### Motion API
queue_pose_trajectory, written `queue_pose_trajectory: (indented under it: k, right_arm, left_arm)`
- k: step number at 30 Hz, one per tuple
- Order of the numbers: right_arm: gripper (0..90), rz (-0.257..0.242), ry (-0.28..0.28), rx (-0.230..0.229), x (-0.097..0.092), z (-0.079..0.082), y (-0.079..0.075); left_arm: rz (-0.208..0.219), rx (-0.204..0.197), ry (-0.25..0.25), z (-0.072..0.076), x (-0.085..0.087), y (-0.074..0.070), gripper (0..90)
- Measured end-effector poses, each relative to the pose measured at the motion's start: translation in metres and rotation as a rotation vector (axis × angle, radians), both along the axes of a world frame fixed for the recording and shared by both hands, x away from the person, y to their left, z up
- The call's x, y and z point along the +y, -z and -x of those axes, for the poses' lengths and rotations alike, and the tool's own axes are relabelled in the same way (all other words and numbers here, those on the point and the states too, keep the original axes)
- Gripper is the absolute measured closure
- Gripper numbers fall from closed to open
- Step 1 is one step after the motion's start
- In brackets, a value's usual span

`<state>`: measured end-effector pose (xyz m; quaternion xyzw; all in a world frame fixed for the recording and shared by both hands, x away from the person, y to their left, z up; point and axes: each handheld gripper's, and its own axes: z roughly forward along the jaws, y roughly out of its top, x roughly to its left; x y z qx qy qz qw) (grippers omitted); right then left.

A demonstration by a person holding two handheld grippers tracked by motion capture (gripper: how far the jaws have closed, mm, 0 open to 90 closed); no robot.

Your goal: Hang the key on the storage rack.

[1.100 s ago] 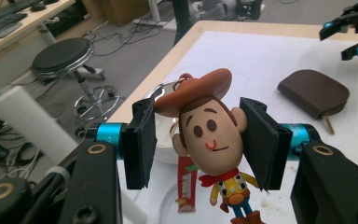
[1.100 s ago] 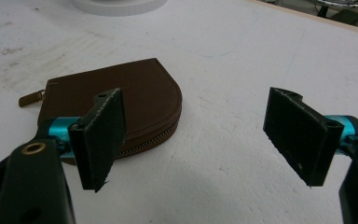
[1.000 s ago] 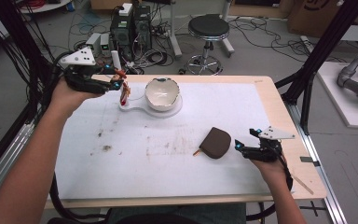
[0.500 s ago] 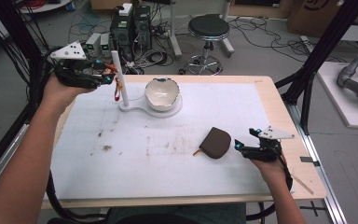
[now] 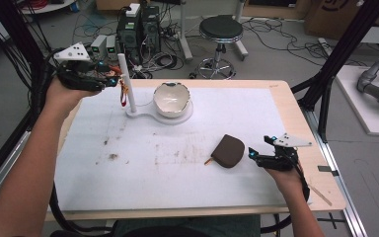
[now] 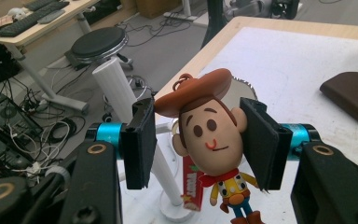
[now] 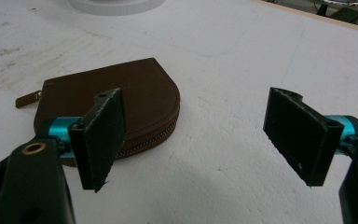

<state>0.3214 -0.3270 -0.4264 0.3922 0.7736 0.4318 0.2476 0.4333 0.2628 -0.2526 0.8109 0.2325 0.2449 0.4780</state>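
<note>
Cowboy keychain figure (image 6: 212, 140) gripped at the head by the half-closed left gripper (image 6: 200, 140), raised beside the white post (image 5: 127, 81) of the stand (image 5: 143, 116) at the table's far left. Judged step: carrying the ring toward the post; next, slipping the loop over its top. Right gripper (image 7: 193, 135) wide open, empty, just beside the brown pouch (image 7: 135, 102).

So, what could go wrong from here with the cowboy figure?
The left gripper pinches the cowboy figure only by its round head, so it may slip out. Its ring is small and the white post is thin, so hooking may miss. A push could tip the stand beside the bowl.
</note>
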Motion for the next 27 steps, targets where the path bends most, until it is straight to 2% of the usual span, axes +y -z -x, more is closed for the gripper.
queue_pose_trajectory:
  k: [18, 24, 26, 27]
  right_arm:
    - [21.3, -0.006, 0.008, 0.005, -0.003, 0.0, 0.001]
    - [21.3, -0.008, 0.009, 0.009, -0.003, 0.0, 0.001]
    - [21.3, -0.007, 0.006, 0.005, -0.003, 0.0, 0.001]
    - [21.3, -0.007, 0.006, 0.006, -0.003, 0.0, 0.001]
  left_arm:
    - [-0.033, 0.01, -0.038, -0.018, -0.005, 0.001, 47.8]
    - [-0.027, 0.025, -0.055, -0.022, -0.005, 0.005, 47.4]
    - [-0.008, 0.029, -0.061, -0.023, -0.004, 0.007, 45.8]
    - [0.007, 0.024, -0.074, -0.023, -0.004, 0.008, 41.5]
